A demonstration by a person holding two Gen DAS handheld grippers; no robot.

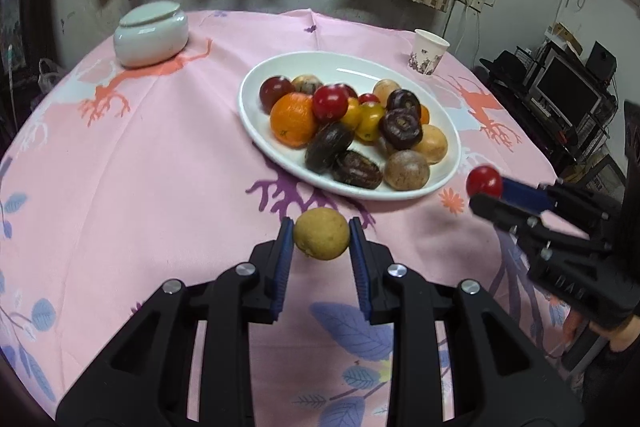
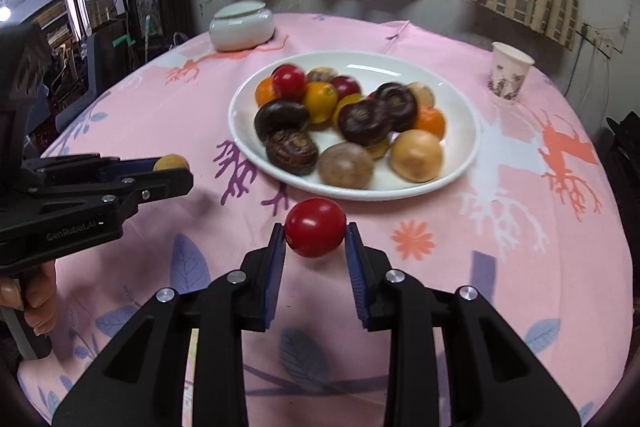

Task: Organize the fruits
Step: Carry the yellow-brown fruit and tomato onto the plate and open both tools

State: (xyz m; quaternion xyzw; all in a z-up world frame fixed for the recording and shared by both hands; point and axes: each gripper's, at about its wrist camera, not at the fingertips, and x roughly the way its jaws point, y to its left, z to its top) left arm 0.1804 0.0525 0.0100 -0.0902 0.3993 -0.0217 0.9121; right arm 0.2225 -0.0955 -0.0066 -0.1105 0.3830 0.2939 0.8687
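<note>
My left gripper (image 1: 322, 241) is shut on a tan round fruit (image 1: 321, 234) and holds it above the pink cloth, just short of the white plate (image 1: 448, 123). The plate holds several fruits: an orange (image 1: 293, 119), red, yellow, brown and dark purple ones. My right gripper (image 2: 316, 237) is shut on a red fruit (image 2: 316, 231), also held near the plate's (image 2: 464, 123) front rim. In the left wrist view the right gripper (image 1: 486, 195) comes in from the right with the red fruit (image 1: 484, 181). In the right wrist view the left gripper (image 2: 176, 171) shows at the left with the tan fruit (image 2: 171, 162).
A white lidded jar (image 1: 151, 33) stands at the far left of the round table, and a paper cup (image 1: 429, 51) at the far right. The pink patterned tablecloth (image 1: 140, 167) covers the table. Curtains and a wall are behind; a monitor shelf (image 1: 568, 95) stands right.
</note>
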